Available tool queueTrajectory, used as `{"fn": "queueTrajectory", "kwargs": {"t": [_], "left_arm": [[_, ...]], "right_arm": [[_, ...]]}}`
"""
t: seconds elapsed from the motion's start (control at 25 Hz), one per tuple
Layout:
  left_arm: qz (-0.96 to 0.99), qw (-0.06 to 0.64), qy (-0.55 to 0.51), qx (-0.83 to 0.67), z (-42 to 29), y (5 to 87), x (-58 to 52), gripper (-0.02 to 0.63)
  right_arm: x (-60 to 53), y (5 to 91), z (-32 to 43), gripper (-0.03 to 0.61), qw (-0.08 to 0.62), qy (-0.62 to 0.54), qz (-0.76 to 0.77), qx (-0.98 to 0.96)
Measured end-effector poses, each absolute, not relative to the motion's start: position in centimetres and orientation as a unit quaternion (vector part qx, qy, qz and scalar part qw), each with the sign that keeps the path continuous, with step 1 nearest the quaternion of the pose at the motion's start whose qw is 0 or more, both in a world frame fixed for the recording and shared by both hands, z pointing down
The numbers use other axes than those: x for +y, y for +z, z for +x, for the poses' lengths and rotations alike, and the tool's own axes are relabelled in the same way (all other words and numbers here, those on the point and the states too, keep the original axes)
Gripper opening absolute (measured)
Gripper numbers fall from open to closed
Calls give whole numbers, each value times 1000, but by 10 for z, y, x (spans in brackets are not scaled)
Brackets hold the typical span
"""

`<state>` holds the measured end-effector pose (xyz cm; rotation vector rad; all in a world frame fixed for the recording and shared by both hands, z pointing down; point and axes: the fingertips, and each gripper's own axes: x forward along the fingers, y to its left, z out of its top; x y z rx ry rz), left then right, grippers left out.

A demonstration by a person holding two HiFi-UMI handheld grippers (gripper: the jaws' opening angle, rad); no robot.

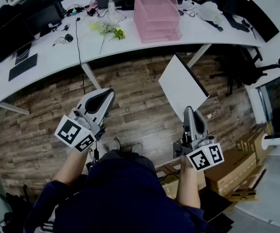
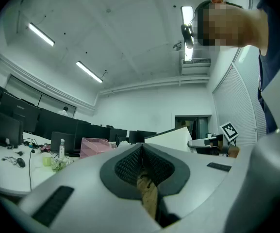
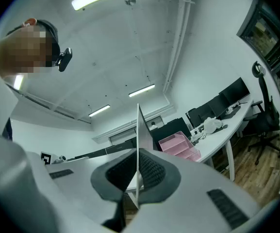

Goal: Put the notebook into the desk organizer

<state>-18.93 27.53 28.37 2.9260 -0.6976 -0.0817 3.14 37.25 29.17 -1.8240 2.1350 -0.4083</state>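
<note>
Because the right hand-held gripper [image 1: 189, 111] clamps the thin white rectangular notebook [image 1: 181, 84] by one edge only, the notebook could swing or slip free in mid-air, well short of the long white worktop [image 1: 57, 57]. The left hand-held gripper [image 1: 102, 97] is closed and empty. The pink plastic tiered desk organizer [image 1: 156, 11] stands on that worktop. Its top tray looks empty, and the lower tiers are unclear.

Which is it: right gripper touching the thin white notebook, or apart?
Touching. The right gripper view shows the right gripper shut on the thin white notebook, pads pressing both faces.
</note>
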Motion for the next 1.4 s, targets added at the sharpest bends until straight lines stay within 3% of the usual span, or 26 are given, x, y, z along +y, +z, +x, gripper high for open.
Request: {"fn": "queueTrajectory", "kwargs": {"t": [0.68, 1.4], "left_arm": [[968, 75, -19, -240, -176, 296, 278, 28], [974, 52, -19, -221, -107, 284, 283, 28]], "right_arm": [[372, 310, 46, 11, 128, -151, -639, 743], [381, 316, 100, 11, 154, -155, -634, 742]]}}
